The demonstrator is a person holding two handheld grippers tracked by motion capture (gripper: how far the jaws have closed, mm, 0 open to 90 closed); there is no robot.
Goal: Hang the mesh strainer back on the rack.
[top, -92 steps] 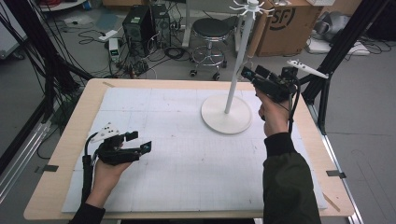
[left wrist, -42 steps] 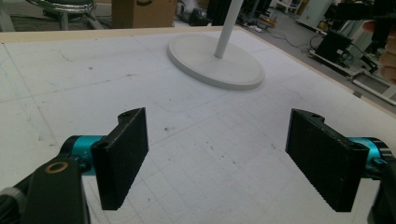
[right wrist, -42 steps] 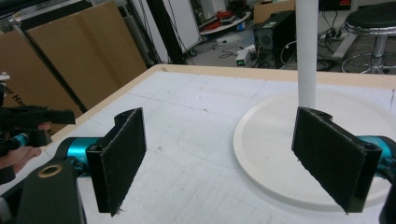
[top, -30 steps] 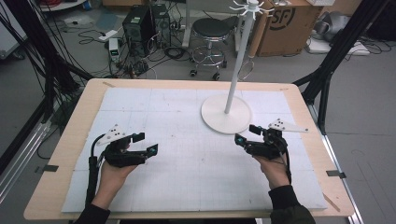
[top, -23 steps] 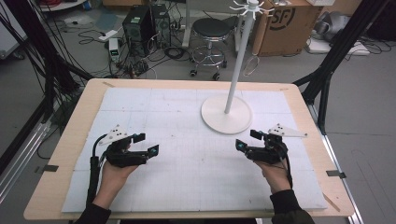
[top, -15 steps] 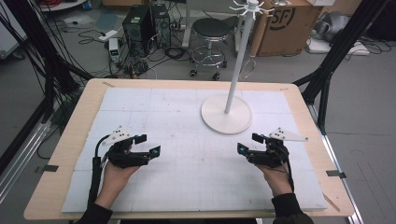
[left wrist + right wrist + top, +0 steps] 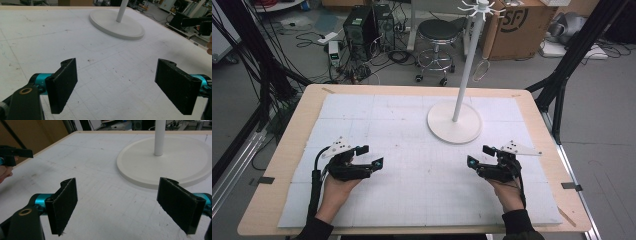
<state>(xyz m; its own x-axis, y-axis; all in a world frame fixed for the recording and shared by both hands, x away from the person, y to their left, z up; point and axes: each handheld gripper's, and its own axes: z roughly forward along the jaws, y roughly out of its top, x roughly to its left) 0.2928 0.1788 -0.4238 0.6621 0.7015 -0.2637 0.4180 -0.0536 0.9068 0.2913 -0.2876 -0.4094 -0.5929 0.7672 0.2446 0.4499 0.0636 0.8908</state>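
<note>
Two pairs of black jaws stand wide apart with nothing between them, each showing bare white mat in its gap. In the left gripper view the left gripper hangs low over the mat, its jaws splayed to either side, and the round base of the white stand lies farther off beyond them, up and a little to the right. In the right gripper view the right gripper is likewise spread wide, and the stand's base sits near, just past the right-hand jaw, with the white pole rising from its middle.

From the high view, the left gripper rests at the near left part of the mat, held in the person's left hand, jaws pointing toward the middle of the table. The right gripper sits at the near right part, held in the right hand, jaws pointing inward toward the left one. The two are well apart, with open mat between them. The stand is on the far right-centre of the mat, upright, nearer the right gripper than the left and touched by neither. Something thin seems to hang from its pole high up, though it is too small to tell what. The mat covers most of the wooden table.
</note>
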